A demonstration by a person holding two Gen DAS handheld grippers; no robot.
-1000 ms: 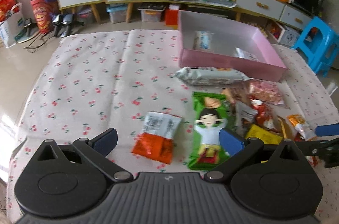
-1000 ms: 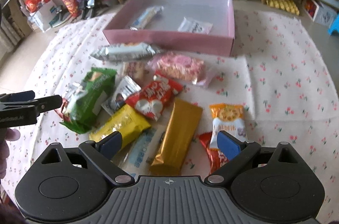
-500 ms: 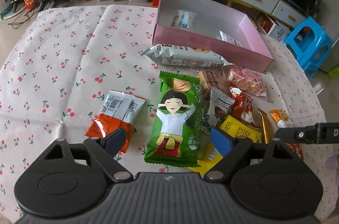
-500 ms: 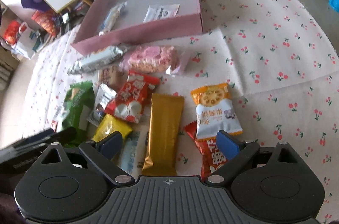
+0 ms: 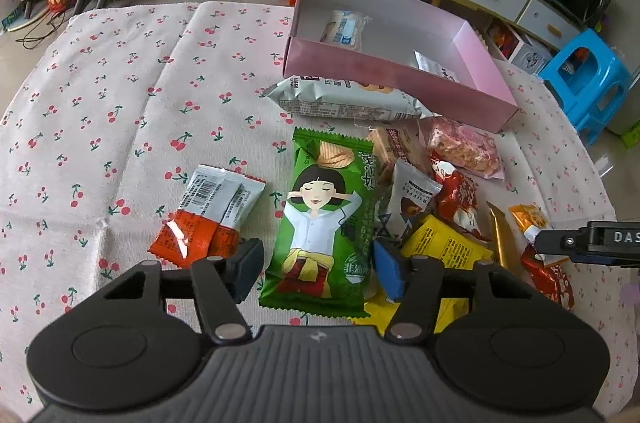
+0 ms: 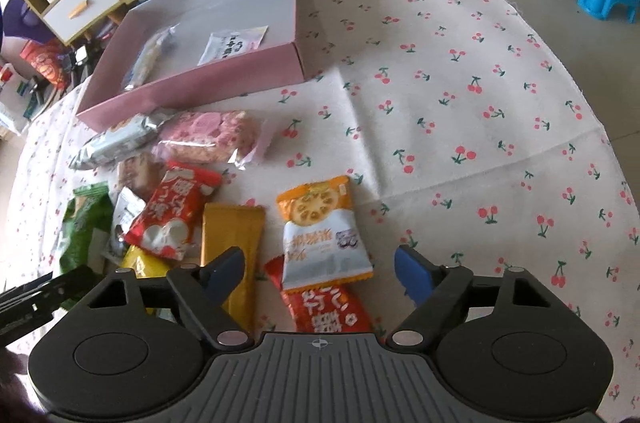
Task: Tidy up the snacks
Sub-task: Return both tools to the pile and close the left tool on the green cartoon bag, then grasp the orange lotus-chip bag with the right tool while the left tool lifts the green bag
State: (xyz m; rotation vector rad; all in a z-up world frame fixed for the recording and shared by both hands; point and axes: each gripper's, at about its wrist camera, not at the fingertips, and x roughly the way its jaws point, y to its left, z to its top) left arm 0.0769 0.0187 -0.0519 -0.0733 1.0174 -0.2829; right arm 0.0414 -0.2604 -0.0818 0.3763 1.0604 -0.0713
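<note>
Pink box (image 5: 384, 73) at the far side of the cherry-print tabletop (image 5: 120, 95), two small packets lying inside it. Just in front of the box's near wall, a long silver packet (image 5: 344, 101), and beside that a clear pink-sweet bag (image 5: 466, 147). Nearer than these, a loose heap of snacks: green crisp packet (image 5: 326, 223) lengthwise, with an orange-and-white packet (image 5: 210, 215) lying apart on its far side from the heap, yellow packet (image 5: 440, 251) and red packet (image 5: 456, 199) close on its other side. Left gripper (image 5: 318, 269) low over the green crisp packet's near end, fingers (image 5: 246, 269) having just been closing and now standing either side of that packet, part open; contact with the wrapper not clear enough to call a grip. Right gripper (image 6: 318, 273) at the box-far end of the heap, fingers (image 6: 412, 273) wide apart though just narrowed a little, straddling an orange-and-white biscuit packet (image 6: 324, 235) lying on a red packet with white characters (image 6: 328, 311), touching neither. Gold bar (image 6: 232, 243) just beside the biscuit packet.
</note>
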